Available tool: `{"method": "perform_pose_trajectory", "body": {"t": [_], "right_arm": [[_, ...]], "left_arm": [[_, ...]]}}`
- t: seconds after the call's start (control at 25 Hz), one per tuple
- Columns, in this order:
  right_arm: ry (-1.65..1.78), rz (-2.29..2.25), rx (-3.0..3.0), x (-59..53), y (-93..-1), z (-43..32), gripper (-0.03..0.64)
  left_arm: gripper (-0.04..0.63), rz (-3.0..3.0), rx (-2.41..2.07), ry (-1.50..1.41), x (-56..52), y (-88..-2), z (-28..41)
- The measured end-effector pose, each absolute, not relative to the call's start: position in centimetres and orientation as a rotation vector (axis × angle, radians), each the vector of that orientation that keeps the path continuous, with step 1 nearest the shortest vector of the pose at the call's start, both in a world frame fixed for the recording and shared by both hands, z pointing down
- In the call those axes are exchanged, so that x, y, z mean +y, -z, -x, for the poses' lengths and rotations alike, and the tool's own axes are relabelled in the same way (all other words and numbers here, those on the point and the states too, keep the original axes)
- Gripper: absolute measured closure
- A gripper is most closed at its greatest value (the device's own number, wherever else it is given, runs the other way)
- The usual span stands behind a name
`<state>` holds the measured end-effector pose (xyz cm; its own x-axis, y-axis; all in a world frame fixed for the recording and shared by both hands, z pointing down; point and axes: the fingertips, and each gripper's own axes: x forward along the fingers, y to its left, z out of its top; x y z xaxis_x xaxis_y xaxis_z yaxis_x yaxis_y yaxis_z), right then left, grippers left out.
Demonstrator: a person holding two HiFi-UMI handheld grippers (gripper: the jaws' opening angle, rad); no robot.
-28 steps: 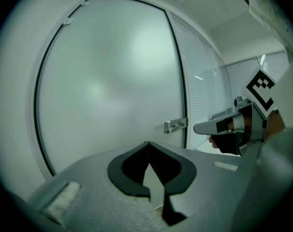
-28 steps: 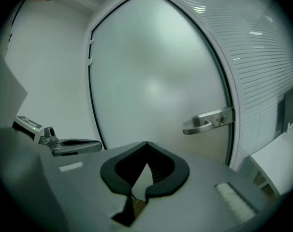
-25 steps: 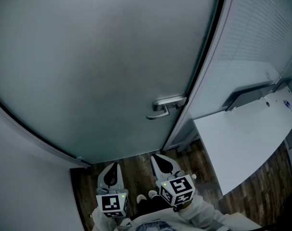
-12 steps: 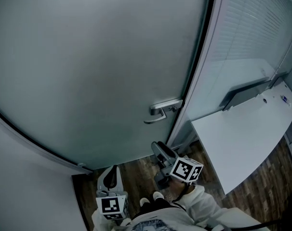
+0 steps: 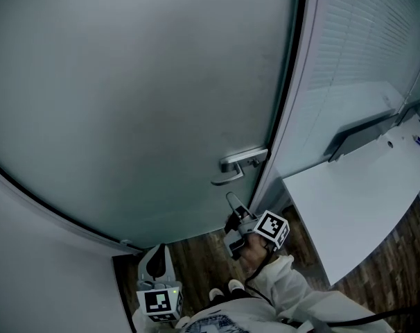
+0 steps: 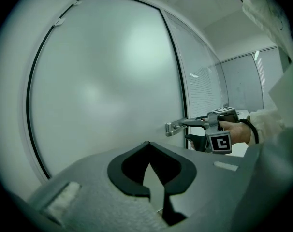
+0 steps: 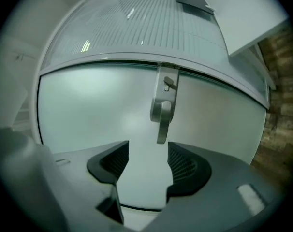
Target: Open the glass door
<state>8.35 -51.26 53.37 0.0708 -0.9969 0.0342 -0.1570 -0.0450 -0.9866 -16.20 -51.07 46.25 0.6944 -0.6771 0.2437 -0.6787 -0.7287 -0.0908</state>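
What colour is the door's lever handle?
Silver, brushed metal lever handle; clearest in the right gripper view.

dim, cool grey light; fisheye edges dark, blurred

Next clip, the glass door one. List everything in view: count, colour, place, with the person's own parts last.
glass door: one, frosted grey, fills left and centre
door handle: one, silver lever, at the door's right edge
partition with blinds: one, pale, right of the door
table: one, white, lower right
floor: dark wood planks, bottom
shoes: two, pale, on the floor
sleeve: one, white, right arm
left gripper: one, grey, low left, jaws together, empty
right gripper: one, grey, just below the handle, jaws have just been opening, nothing between them
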Motion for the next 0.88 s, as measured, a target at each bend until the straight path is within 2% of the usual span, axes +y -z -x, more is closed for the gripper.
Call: {"method": "perform_pose_trajectory", "body": {"t": [0.32,0.88], "right_arm": [[1.163,1.22,1.086,-55.2,-57.5,-10.8,0.354],[1.19,1.149,1.031,-59.0,-59.3,-11.8,0.423]], "left_arm": [[0.592,-2.894,-1.224,-0.445,-51.7,-47.4,17.0],[0.592,-2.809,-1.323,-0.477,-52.3,-47.8,18.2]]}}
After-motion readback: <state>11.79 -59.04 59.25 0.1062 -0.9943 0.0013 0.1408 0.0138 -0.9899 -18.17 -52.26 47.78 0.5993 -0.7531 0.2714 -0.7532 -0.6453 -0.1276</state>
